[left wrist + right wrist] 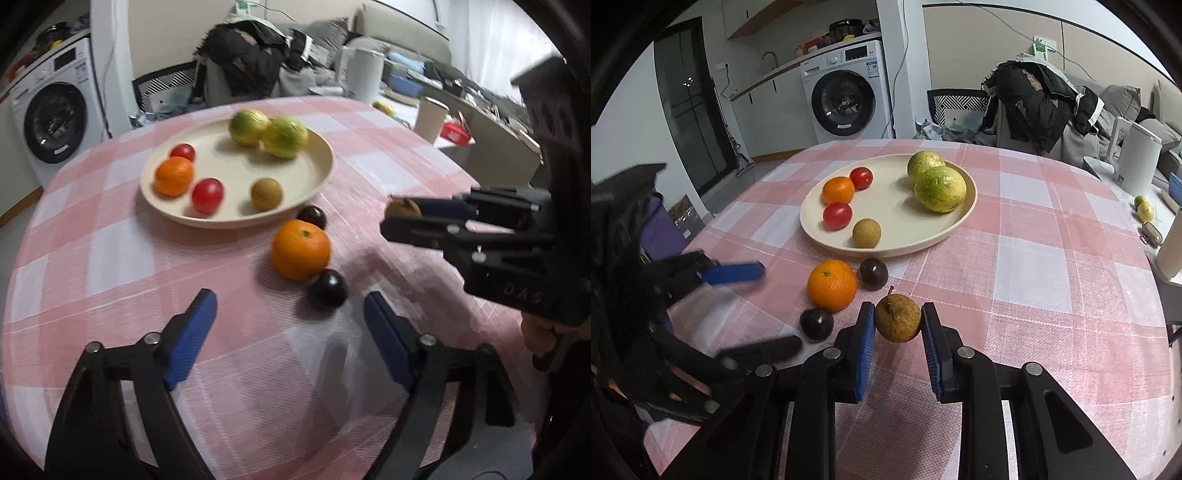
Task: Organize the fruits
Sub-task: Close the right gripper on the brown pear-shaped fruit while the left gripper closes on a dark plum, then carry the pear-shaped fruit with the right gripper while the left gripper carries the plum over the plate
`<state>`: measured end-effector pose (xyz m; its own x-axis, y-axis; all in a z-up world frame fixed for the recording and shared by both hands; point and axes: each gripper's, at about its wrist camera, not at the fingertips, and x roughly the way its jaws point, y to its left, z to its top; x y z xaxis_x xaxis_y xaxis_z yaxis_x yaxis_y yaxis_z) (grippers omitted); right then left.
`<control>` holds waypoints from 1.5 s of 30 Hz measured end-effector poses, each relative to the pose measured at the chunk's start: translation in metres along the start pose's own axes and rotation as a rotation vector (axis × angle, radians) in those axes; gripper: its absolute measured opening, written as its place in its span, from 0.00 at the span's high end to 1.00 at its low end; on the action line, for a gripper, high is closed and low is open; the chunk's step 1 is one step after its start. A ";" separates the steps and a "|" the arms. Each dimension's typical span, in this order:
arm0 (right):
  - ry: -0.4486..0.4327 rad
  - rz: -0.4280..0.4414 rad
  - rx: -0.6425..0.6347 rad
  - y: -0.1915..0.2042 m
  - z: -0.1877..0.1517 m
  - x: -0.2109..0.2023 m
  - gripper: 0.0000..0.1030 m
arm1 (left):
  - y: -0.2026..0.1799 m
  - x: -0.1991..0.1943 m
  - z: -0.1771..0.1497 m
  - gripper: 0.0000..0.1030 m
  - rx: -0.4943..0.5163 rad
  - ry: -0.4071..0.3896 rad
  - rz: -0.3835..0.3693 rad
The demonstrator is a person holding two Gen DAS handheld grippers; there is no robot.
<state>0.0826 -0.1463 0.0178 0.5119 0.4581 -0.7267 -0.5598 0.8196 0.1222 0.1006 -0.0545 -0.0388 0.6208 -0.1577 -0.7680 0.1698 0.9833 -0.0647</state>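
A cream plate (314, 177) (960, 218) on the pink checked table holds two green-yellow fruits (940, 189), a small orange (838, 189), two red tomatoes (837, 215) and a brown longan (866, 233). In front of the plate lie an orange (300, 248) (832, 285) and two dark round fruits (327, 288) (873, 273). My right gripper (897, 325) is shut on a brown longan (897, 318) (402, 208), held above the table near the plate. My left gripper (290, 325) is open and empty, just short of the orange.
A white kettle (1137, 162) and a cup (430, 118) stand beyond the table's far right edge, with small fruits (1144, 208) near them. A chair draped with dark clothes (1034, 99) and a washing machine (846, 96) stand behind the table.
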 end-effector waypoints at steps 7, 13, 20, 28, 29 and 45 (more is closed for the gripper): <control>-0.008 -0.002 0.009 -0.005 0.001 -0.004 0.75 | -0.019 0.011 0.001 0.42 0.038 0.038 -0.034; -0.009 0.008 0.023 -0.009 0.002 -0.004 0.75 | -0.028 0.014 0.004 0.46 0.059 0.058 -0.034; -0.008 0.012 0.027 -0.011 0.003 -0.005 0.75 | -0.027 0.016 0.005 0.62 0.054 0.067 -0.048; -0.011 0.010 0.026 -0.011 0.003 -0.006 0.75 | -0.025 0.017 0.005 0.69 0.053 0.065 -0.054; -0.011 0.010 0.026 -0.011 0.003 -0.006 0.75 | -0.024 0.016 0.006 0.69 0.047 0.065 -0.056; -0.017 0.013 0.026 -0.011 0.004 -0.008 0.75 | -0.018 0.014 0.007 0.78 0.020 0.055 -0.073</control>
<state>0.0871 -0.1570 0.0247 0.5161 0.4740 -0.7134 -0.5495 0.8222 0.1487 0.1114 -0.0751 -0.0434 0.5632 -0.2227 -0.7958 0.2284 0.9674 -0.1091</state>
